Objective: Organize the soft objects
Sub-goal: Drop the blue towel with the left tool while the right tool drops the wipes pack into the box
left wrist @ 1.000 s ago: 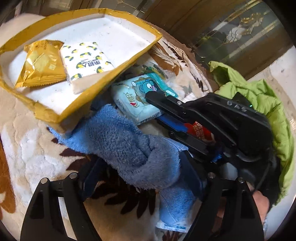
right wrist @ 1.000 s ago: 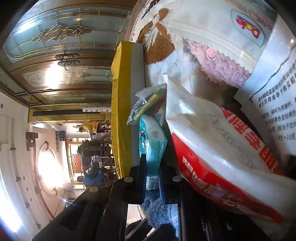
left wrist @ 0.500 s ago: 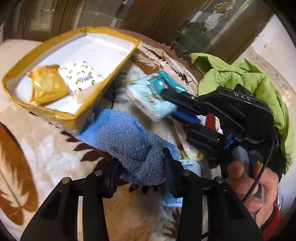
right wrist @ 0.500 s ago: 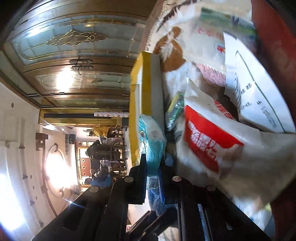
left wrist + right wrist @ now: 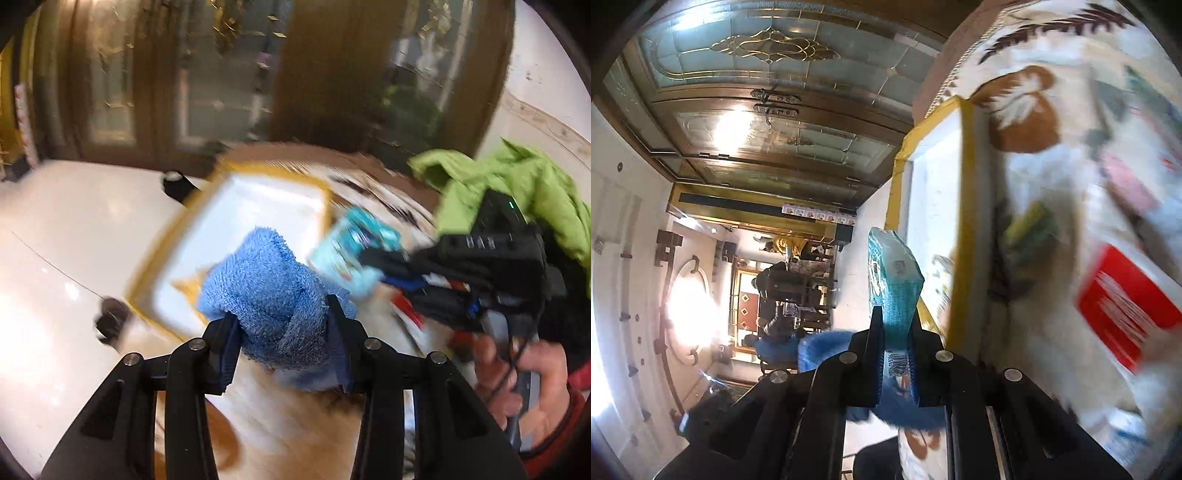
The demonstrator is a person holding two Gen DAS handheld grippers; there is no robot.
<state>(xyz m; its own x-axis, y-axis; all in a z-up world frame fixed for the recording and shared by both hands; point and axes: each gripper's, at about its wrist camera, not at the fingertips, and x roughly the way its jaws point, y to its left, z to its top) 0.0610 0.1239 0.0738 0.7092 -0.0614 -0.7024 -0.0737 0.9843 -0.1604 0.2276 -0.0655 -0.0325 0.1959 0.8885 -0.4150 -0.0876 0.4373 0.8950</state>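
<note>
My left gripper [image 5: 280,317] is shut on a bunched blue towel [image 5: 266,288], held in the air in front of the yellow-rimmed white tray [image 5: 240,199]. The towel hides most of what lies inside the tray. To the right, my right gripper [image 5: 373,258] is shut on a teal tissue pack [image 5: 351,243], also lifted near the tray's right edge. In the right wrist view the right gripper [image 5: 895,332] clamps the tissue pack [image 5: 894,269] by one end, with the tray [image 5: 960,221] just beyond and the blue towel [image 5: 827,343] below left.
A green garment [image 5: 517,188] is heaped at the far right. Red-and-white packets [image 5: 1123,302] lie on the brown-leaf patterned blanket [image 5: 1027,110]. A hand [image 5: 524,376] holds the right gripper. A white floor [image 5: 55,240] spreads to the left.
Both grippers have risen off the blanket with their loads. The towel now hangs free in front of the tray, and the tissue pack has moved up beside the tray's right edge.
</note>
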